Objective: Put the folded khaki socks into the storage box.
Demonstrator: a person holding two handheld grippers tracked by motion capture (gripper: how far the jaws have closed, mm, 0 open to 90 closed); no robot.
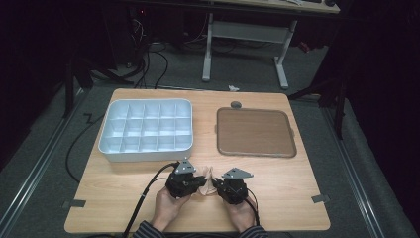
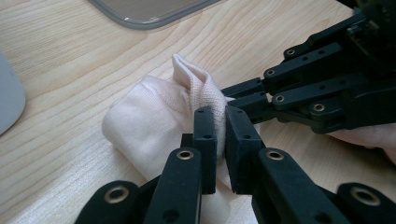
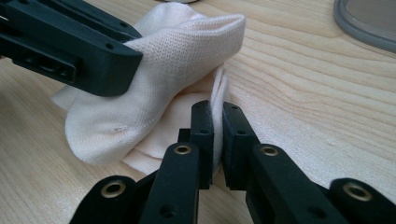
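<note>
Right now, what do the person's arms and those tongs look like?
Both tongs, the left and the right, are black, with flat blocky jaws on linked bars fastened by brass-ringed pins. Each carries a grey three-cornered plate on top and trails a black cable. The person wears dark striped sleeves.

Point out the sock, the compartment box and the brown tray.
sock (image 3: 187,51), right gripper view, on its knit upper fold.
compartment box (image 1: 148,154), high view, on its near outer wall.
brown tray (image 1: 255,131), high view, on its flat middle.
</note>
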